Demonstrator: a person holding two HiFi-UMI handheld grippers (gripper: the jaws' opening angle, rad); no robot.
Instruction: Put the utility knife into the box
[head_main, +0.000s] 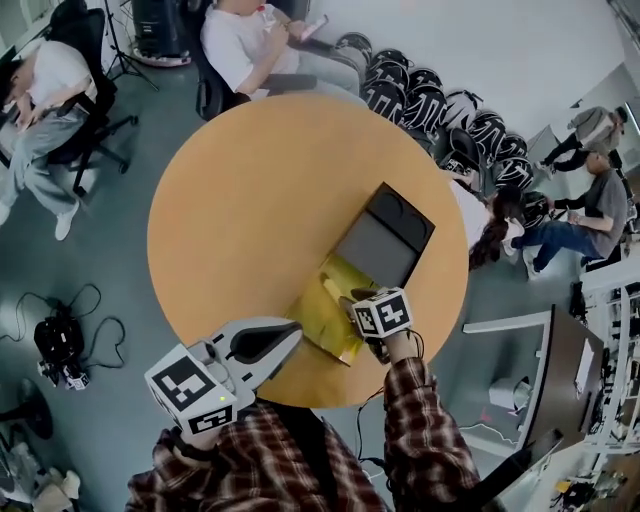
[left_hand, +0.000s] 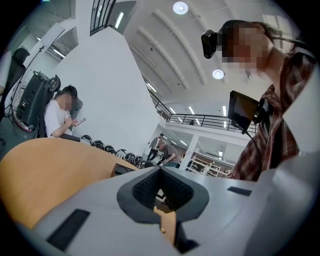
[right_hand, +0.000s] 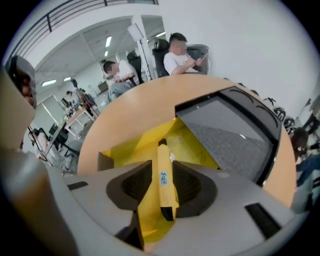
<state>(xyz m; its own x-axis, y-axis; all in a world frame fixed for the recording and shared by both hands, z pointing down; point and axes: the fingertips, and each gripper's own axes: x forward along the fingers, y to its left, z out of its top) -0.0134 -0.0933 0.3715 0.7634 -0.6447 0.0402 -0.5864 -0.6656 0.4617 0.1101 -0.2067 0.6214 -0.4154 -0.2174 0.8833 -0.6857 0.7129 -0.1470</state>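
Note:
In the right gripper view a yellow utility knife (right_hand: 165, 182) with a small label sits between the dark pads of my right gripper (right_hand: 164, 172), which is shut on it. The knife's tip points into the open box (right_hand: 125, 150), which has a yellow lining. The box's dark lid (right_hand: 227, 132), lined with grey foam, lies open behind it. In the head view my right gripper (head_main: 372, 303) hangs over the near end of the box (head_main: 330, 305) and hides the knife. My left gripper (head_main: 288, 337) is at the near table edge, tilted upward. Its jaws (left_hand: 160, 172) are shut on nothing.
The box lies right of centre on a round wooden table (head_main: 250, 200). People sit on chairs beyond the far edge (head_main: 255, 40) and at the left (head_main: 45, 95). A row of black helmets (head_main: 430, 100) lies on the floor at the right, and cabled gear (head_main: 60, 345) at the left.

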